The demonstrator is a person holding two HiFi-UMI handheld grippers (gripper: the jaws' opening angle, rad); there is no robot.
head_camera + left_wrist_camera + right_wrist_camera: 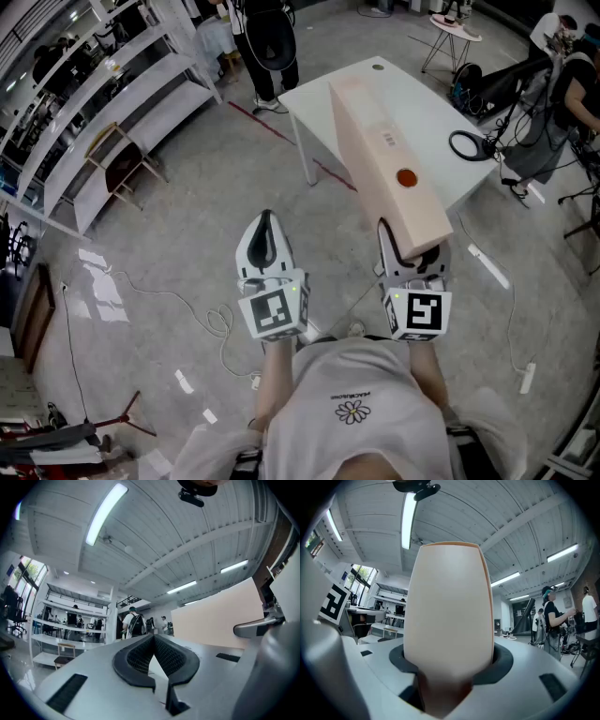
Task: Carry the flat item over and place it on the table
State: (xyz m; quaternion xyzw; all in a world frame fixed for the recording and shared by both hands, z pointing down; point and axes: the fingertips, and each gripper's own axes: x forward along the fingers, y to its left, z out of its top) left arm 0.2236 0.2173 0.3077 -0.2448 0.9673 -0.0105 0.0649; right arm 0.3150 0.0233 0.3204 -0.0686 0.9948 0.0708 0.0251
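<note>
The flat item is a long pale beige box [384, 150] with an orange dot on its face. It stands up and slants away from me, over the white table [441, 112] as the head view shows it. My right gripper [412, 255] is shut on the box's lower end. In the right gripper view the box [447, 606] fills the space between the wide-set jaws of that gripper [449, 667]. My left gripper [265, 239] is held up beside it, shut and empty. In the left gripper view the box [220, 616] shows at the right of the left gripper [153, 638].
A black cable loop [469, 145] lies on the table's right end. White shelving [122, 103] and a wooden chair [117, 159] stand at the left. Cables [220, 319] trail over the floor. People stand at the back and at the right [562, 84].
</note>
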